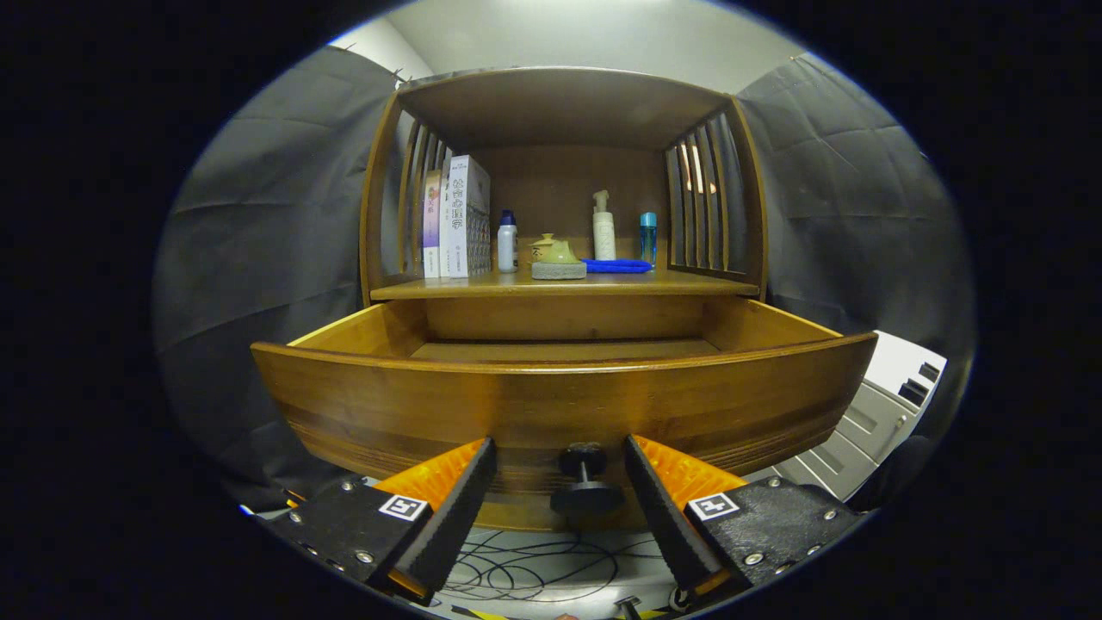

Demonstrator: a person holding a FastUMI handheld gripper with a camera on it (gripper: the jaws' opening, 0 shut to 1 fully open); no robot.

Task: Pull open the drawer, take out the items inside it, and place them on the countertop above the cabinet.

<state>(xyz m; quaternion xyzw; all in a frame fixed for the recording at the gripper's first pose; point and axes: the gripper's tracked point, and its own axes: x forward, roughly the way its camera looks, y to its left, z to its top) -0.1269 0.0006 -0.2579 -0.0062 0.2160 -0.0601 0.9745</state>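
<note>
The wooden drawer point(560, 405) stands pulled out toward me, and its inside shows only a bare bottom from this angle. Its dark round knob point(585, 478) sits between my fingers. My gripper point(560, 452) is open, with a gap between each finger and the knob. Above the drawer is the countertop point(689, 282) of the cabinet. On it stand two books point(456, 220), a small white bottle with a blue cap point(508, 244), a yellowish pot on a grey pad point(558, 258), a white pump bottle point(603, 228), a blue cloth point(616, 266) and a blue tube point(647, 238).
Slatted wooden side walls and a top board enclose the countertop shelf. Black cloth hangs on both sides. A white cabinet point(878, 413) with drawers stands low at the right. Cables point(534, 568) lie on the floor beneath the drawer.
</note>
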